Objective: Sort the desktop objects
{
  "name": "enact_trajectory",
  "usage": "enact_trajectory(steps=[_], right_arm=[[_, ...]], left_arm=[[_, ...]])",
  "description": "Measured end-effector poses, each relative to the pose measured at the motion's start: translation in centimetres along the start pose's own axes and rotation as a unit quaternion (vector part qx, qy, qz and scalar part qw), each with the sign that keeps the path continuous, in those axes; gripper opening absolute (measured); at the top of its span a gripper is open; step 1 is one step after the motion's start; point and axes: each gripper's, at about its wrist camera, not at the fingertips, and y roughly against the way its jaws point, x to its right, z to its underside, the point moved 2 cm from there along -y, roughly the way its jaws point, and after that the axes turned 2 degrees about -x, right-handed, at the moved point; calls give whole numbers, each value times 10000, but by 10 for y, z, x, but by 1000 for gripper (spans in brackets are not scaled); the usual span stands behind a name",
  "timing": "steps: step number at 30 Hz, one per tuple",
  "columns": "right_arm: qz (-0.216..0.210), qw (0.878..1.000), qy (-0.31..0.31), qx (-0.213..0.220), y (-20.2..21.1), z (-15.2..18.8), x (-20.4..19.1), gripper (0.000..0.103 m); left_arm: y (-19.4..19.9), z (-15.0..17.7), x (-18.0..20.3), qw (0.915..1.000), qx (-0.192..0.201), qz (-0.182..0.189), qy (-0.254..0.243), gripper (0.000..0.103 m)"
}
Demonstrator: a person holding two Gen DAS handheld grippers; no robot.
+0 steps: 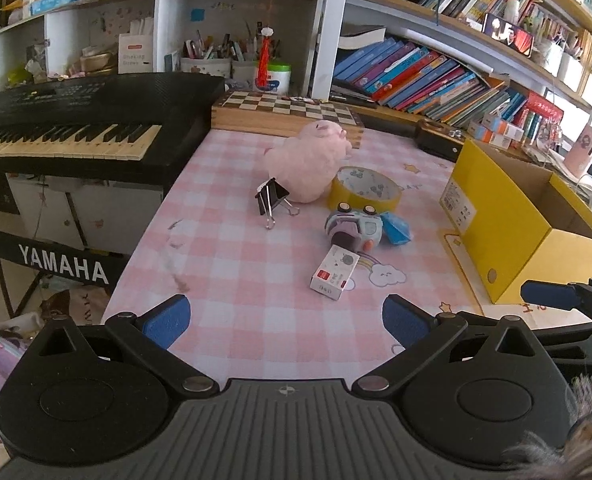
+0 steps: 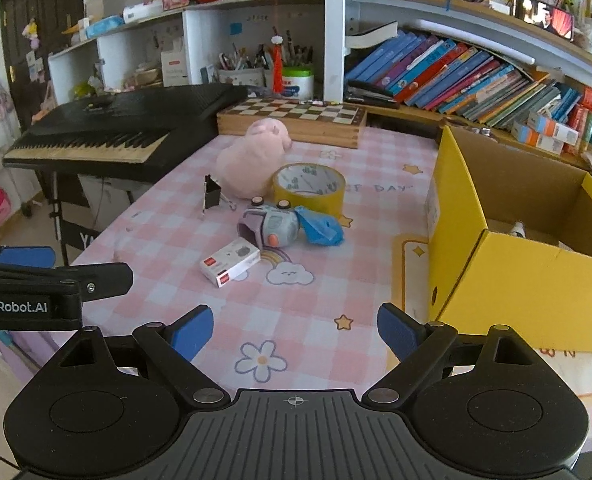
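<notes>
1. Pink-checked cloth covers the desk (image 1: 224, 248); shelves of books stand behind it and a black keyboard (image 1: 76, 120) borders its left edge.
2. My left gripper (image 1: 286, 320) has its fingers spread wide and holding nothing, low over the near edge of the desk.
3. My right gripper (image 2: 294, 330) is likewise spread wide and holding nothing, just beside the left one.
4. Straight ahead of both pairs of fingers lies bare cloth, then a small white box (image 2: 230, 266).
5. Beyond the box a toy car (image 2: 268, 226) lies tipped, touching a blue wrapper (image 2: 320, 228).
6. Further on sit a yellow tape roll (image 2: 308, 188), a pink plush (image 2: 252, 156) and a black binder clip (image 2: 212, 196).
7. Right of my right fingers, a yellow cardboard box (image 2: 496, 276) stands open-topped at the desk's right side.
8. A chessboard (image 1: 288, 114) closes the far edge.
</notes>
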Motion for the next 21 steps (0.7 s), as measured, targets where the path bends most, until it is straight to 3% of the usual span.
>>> enact_trajectory(steps=[7,14,21], right_arm=[[-131,9998,136,-42,-16,-9,8,90],[-228,9992,341,-43,-35,-22,12,74],[-296,9989,343,-76,-53,-34,17,72]], left_arm=[[-13,-8,6,9999,-56,-104,38,103],[-25,-17,11,9996,-109,-269,15,103],[-39,-25,12,9992,-189,-348,13,102]])
